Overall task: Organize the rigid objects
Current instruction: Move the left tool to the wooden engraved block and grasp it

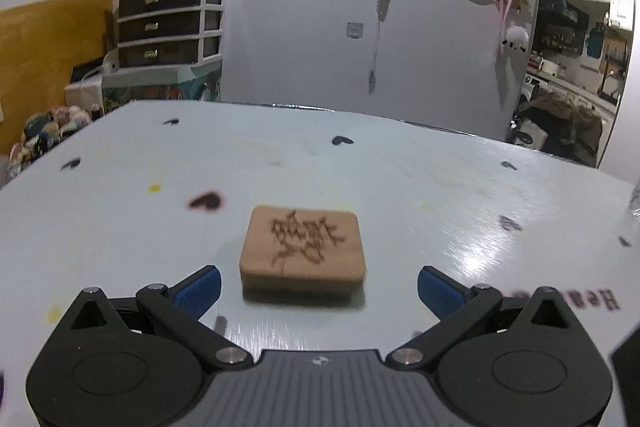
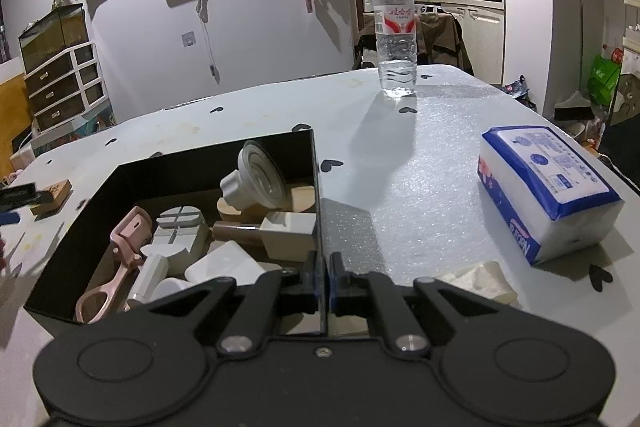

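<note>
Rounded wooden block point(image 1: 302, 254) (engraved top) lies on glossy table point(image 1: 440, 195)

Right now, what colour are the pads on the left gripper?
Blue, on black fingers; the pads of the left gripper show best in the left wrist view.

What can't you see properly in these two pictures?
- Left wrist view: the carving on the wooden block is blurred, unreadable.
- Left wrist view: table print is cut off by the gripper body.
- Right wrist view: things deep in the black box are hidden under others.
</note>
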{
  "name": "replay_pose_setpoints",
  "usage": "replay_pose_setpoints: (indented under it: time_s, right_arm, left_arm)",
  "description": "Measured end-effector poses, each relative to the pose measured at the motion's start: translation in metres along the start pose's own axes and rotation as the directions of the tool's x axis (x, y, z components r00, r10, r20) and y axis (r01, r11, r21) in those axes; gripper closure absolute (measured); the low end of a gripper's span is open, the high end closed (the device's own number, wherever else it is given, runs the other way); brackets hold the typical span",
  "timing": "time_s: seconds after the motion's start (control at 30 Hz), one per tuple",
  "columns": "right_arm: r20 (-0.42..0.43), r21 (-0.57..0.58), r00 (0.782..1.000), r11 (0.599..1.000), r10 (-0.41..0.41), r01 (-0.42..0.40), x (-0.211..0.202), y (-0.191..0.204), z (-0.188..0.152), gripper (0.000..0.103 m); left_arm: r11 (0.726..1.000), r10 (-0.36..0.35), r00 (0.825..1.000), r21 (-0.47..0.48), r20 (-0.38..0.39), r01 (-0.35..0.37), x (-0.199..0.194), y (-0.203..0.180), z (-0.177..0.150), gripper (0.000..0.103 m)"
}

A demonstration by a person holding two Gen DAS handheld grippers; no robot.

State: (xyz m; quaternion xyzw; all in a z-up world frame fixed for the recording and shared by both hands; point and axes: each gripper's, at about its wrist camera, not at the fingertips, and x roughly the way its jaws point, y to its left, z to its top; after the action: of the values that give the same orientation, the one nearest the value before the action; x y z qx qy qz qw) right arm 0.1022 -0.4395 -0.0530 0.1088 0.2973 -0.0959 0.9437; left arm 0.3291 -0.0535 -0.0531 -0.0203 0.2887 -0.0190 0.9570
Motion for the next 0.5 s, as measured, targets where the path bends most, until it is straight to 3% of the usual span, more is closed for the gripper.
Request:
replay_pose_setpoints:
  time_s: [0.13,0.27,0.37,0.5]
  right_arm:
    - [-0.004,0.003,1.0,1.0,-0.005,0.005,0.002,0.001,0.0,0.098]
    - [-0.007,0.004,1.0,1.0,-0.009,0.009,0.004,0.001,0.0,0.098]
    - [-0.008,0.005,1.0,1.0,-0.01,0.01,0.004,0.001,0.0,0.098]
    - [-0.007,0.008,1.0,1.0,-0.008,0.008,0.005,0.001,0.001,0.098]
  left_arm:
    - [0.997,0.023,1.0,0.067,0.013,-0.024,0.02,-0.003,0.007,0.0]
    - [0.999,-0.007,1.0,0.045,-0.008,0.008,0.033,0.002,0.014,0.0]
    - [0.999,-0.024,0.998,0.026,-0.066,0.026,0.045,0.006,0.016,0.002]
    - [0.999,-0.007,0.997,0.046,-0.077,0.011,0.047,0.003,0.015,0.002]
